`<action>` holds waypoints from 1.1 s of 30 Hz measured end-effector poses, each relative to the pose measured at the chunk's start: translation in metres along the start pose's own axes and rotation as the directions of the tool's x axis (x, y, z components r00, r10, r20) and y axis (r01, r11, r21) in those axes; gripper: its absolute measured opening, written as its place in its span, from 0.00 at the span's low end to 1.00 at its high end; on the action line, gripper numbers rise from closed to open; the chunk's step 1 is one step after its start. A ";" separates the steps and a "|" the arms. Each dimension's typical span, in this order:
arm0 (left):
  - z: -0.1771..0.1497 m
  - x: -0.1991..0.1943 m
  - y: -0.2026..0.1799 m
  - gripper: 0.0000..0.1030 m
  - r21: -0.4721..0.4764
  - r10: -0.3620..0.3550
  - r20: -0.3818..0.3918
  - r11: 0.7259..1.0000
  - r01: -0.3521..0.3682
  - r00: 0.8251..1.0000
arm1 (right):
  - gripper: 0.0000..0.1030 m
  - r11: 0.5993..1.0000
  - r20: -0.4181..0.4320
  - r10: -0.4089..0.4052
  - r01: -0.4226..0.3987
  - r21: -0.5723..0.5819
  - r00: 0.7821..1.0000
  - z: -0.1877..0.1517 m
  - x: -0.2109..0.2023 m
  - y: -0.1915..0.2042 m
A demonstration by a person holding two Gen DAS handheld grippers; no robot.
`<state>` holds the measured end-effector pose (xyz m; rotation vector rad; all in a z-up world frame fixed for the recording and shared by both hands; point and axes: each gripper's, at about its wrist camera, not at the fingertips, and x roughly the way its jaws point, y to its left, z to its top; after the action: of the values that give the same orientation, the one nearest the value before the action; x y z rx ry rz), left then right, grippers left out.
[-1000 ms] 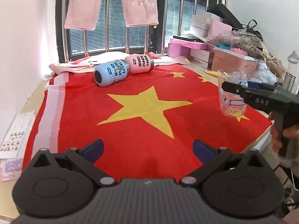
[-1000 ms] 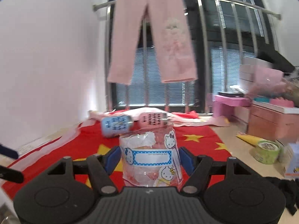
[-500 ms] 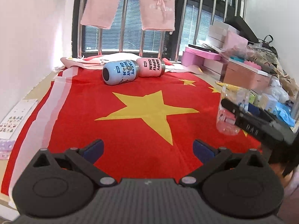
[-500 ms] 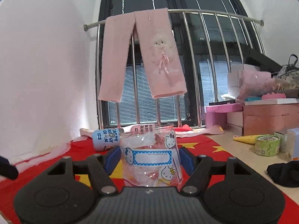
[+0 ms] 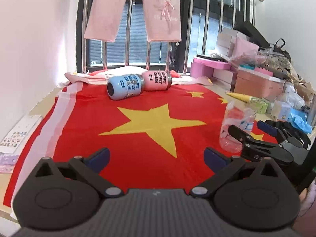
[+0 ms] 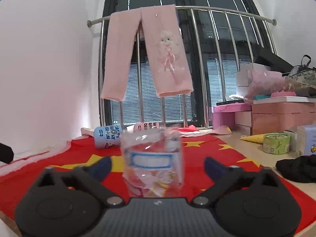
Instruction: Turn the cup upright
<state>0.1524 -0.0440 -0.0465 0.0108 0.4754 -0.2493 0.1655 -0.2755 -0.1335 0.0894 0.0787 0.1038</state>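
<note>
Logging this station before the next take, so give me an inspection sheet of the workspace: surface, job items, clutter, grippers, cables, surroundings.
Surface: red star cloth covers it.
Job's things: clear cup upright on the cloth; blue bottle and pink bottle on their sides.
Clutter: tape roll, black cloth, boxes at right.
Grippers: right gripper open around the cup, apart from it; left gripper open, empty.
Cables: nothing seen.
Surroundings: pink trousers on window rail.

pink bottle (image 5: 157, 80): "HAPPY SUPPLY CHAIN" | blue bottle (image 5: 126, 86): partly legible, same words
</note>
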 end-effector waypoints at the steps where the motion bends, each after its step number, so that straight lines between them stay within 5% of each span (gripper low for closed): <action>1: 0.000 -0.004 0.000 1.00 0.000 0.000 0.010 1.000 0.000 1.000 | 1.00 1.000 0.005 0.001 -0.001 -0.004 1.000 0.003 -0.004 0.000; 13: -0.011 -0.076 -0.005 1.00 -0.035 -0.009 0.143 0.999 0.014 0.990 | 1.00 0.998 -0.013 0.060 -0.061 -0.031 0.998 0.057 -0.088 0.032; 20: -0.032 -0.132 -0.012 1.00 -0.054 0.047 0.210 0.998 -0.037 0.976 | 1.00 0.997 -0.084 0.061 -0.064 -0.035 0.995 0.069 -0.143 0.065; 33: -0.043 -0.234 -0.028 1.00 -0.052 0.144 0.368 0.990 -0.134 0.918 | 1.00 0.997 0.004 0.002 -0.002 -0.079 1.000 0.101 -0.254 0.104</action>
<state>-0.0750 -0.0133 0.0226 -0.0276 0.0980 -0.1002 -0.0880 -0.2079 -0.0048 0.0112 0.0708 0.1088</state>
